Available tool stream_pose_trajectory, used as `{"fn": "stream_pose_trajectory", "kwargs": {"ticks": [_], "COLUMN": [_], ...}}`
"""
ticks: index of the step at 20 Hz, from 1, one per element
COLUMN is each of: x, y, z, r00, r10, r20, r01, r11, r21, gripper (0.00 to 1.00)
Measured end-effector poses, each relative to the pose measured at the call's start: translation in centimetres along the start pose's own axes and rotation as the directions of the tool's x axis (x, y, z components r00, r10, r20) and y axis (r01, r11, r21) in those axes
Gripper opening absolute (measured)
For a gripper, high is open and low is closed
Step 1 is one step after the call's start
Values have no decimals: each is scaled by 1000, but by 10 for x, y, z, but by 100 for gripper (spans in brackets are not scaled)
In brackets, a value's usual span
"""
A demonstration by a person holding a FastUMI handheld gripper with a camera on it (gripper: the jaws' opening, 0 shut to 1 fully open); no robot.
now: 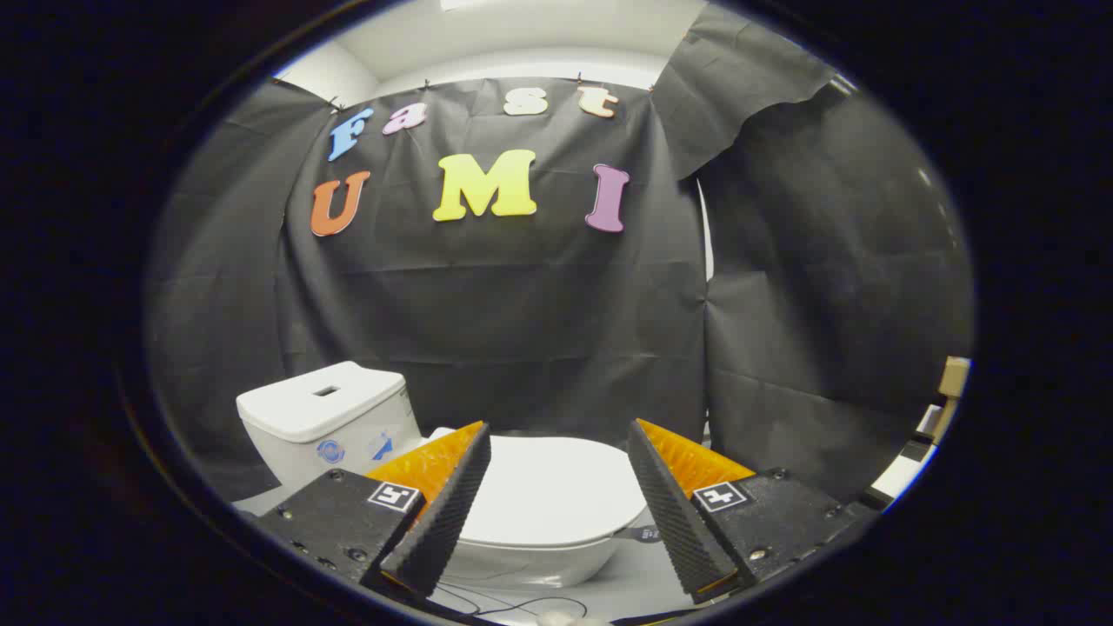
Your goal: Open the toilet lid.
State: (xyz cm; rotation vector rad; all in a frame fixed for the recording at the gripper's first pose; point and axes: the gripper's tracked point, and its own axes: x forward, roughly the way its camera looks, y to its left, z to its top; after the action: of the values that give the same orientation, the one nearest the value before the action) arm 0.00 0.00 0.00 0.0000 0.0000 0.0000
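Observation:
A small white toilet stands on the floor ahead of me. Its lid lies flat and closed over the bowl, and its front edge points to the right. The white tank rises behind the left finger, with a rectangular slot in its top. My gripper hovers above the lid, open, with nothing between its fingers. The lid shows in the gap between them, lower down and apart from them.
Black cloth walls close in behind the toilet and on both sides. A thin dark cable runs over the pale floor in front of the bowl. Cardboard boxes sit at the far right past the cloth.

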Motion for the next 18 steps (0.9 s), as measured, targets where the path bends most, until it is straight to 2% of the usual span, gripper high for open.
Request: {"fn": "stream_pose_trajectory", "kwargs": {"ticks": [18], "x": [15], "y": [3], "z": [13], "r00": [1000], "r10": [22], "r20": [13], "r01": [-22], "r11": [1000], "r21": [-20], "gripper": [99]}}
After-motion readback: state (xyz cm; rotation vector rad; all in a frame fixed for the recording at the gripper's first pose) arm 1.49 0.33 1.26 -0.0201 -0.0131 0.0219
